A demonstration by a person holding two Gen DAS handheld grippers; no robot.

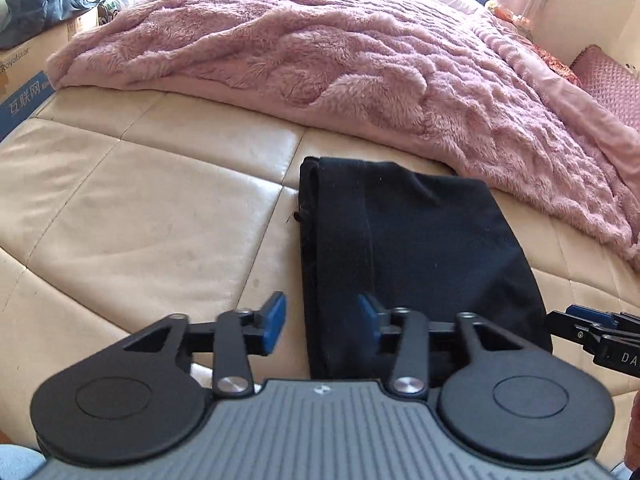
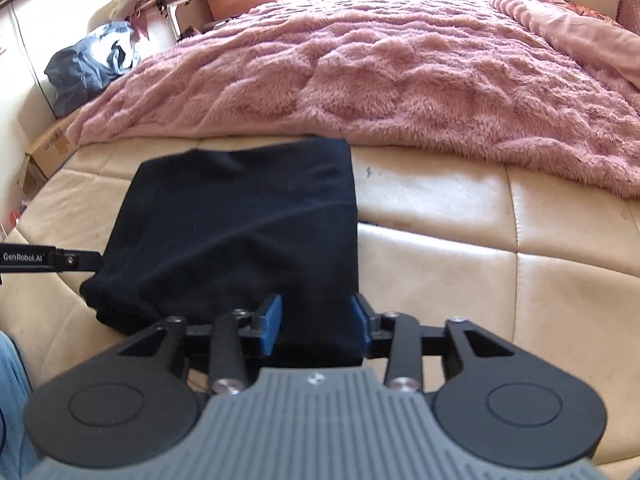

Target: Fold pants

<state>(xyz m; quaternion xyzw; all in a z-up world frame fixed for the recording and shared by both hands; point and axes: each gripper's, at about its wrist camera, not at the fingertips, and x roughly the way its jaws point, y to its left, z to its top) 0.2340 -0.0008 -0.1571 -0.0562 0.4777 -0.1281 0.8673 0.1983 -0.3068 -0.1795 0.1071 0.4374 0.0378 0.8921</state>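
Note:
The black pants (image 1: pixel 404 256) lie folded into a compact rectangle on the cream quilted mattress (image 1: pixel 140 208); they also show in the right wrist view (image 2: pixel 240 232). My left gripper (image 1: pixel 322 320) is open over the pants' near left edge, one blue pad on the mattress side and one over the fabric. My right gripper (image 2: pixel 318 322) is open over the near right corner of the pants. Each gripper's tip shows at the edge of the other's view. Neither holds anything.
A fluffy pink blanket (image 1: pixel 340 60) covers the far part of the bed just beyond the pants. Cardboard boxes (image 1: pixel 24 80) and a blue bundle (image 2: pixel 88 64) stand at the left of the bed. Pink cushions (image 1: pixel 612 84) lie at the far right.

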